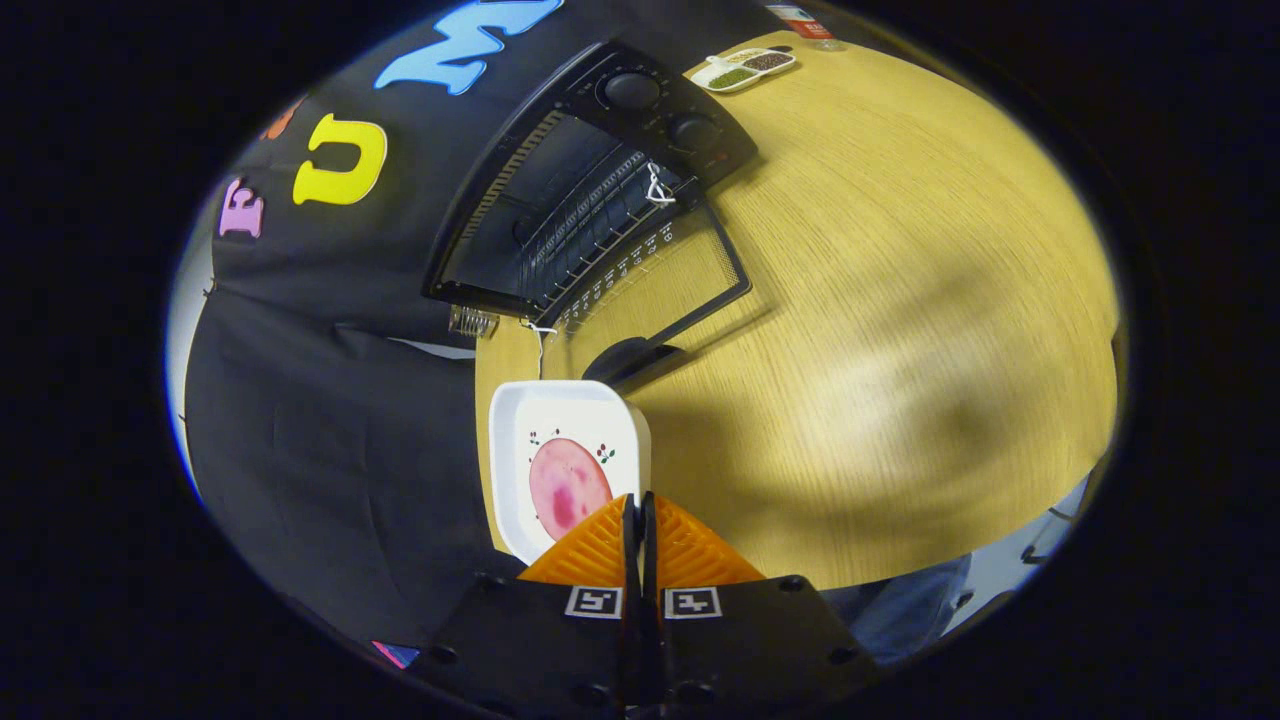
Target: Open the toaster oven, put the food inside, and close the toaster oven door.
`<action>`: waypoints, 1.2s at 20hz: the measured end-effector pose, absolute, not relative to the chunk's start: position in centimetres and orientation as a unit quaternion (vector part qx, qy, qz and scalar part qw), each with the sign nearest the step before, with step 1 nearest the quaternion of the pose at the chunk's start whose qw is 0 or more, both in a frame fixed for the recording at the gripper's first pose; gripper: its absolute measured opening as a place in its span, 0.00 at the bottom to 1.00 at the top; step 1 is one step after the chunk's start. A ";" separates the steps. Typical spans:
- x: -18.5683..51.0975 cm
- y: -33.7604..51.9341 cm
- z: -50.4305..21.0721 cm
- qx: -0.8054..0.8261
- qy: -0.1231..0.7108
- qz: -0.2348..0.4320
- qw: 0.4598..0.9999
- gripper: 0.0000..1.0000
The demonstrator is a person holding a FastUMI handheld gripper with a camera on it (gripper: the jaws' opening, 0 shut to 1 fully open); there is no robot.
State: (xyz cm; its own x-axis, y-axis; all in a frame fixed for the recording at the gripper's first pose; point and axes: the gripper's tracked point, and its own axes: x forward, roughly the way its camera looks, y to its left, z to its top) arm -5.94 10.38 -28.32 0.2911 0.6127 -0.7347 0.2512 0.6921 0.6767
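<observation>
We see the gripper [638, 520] with its two fingers drawn together, only a thin slit left between the tips. Their tips overlap the near rim of a white square plate [520, 420]; we cannot tell from this view whether the rim is pinched between them or merely lies below them.

On the plate lies a round pink slice of food [566, 485], just ahead of the fingertips and slightly to their left. Small printed sprigs mark the plate surface beside the slice. The plate is over the edge of the wooden table [900, 350], next to the black cloth wall [330, 430].

Beyond the plate we note the toaster oven [590, 180], black, standing on the table against the cloth wall. Its door [660, 280] is folded down and open, the glass pane lying near the tabletop with its dark handle [630, 360] pointing toward the plate. A wire rack [590, 225] is visible inside the cavity. Two round knobs [632, 90] sit on the control panel beside the cavity. A white string loop [657, 188] hangs at the door hinge corner.

Well beyond the oven, a small divided dish [745, 68] holds green and dark contents. A blue sleeve [915, 600] shows near the table edge, right of the fingers.
</observation>
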 end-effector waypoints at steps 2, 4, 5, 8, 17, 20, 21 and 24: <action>-6.0 11.2 -28.3 0.386 0.573 0.111 0.715 0.02; -5.8 12.1 -28.3 0.405 0.564 0.092 0.714 0.01; -5.5 12.4 -28.5 0.409 0.561 0.085 0.715 0.01; -4.6 13.2 -28.6 0.425 0.546 0.055 0.719 0.02; 0.8 14.9 -29.4 0.484 0.493 -0.026 0.723 0.01; 2.8 14.8 -29.8 0.485 0.483 -0.050 0.727 0.01; 3.6 14.8 -29.8 0.494 0.475 -0.059 0.726 0.02; 5.8 14.8 -30.1 0.520 0.456 -0.087 0.717 0.01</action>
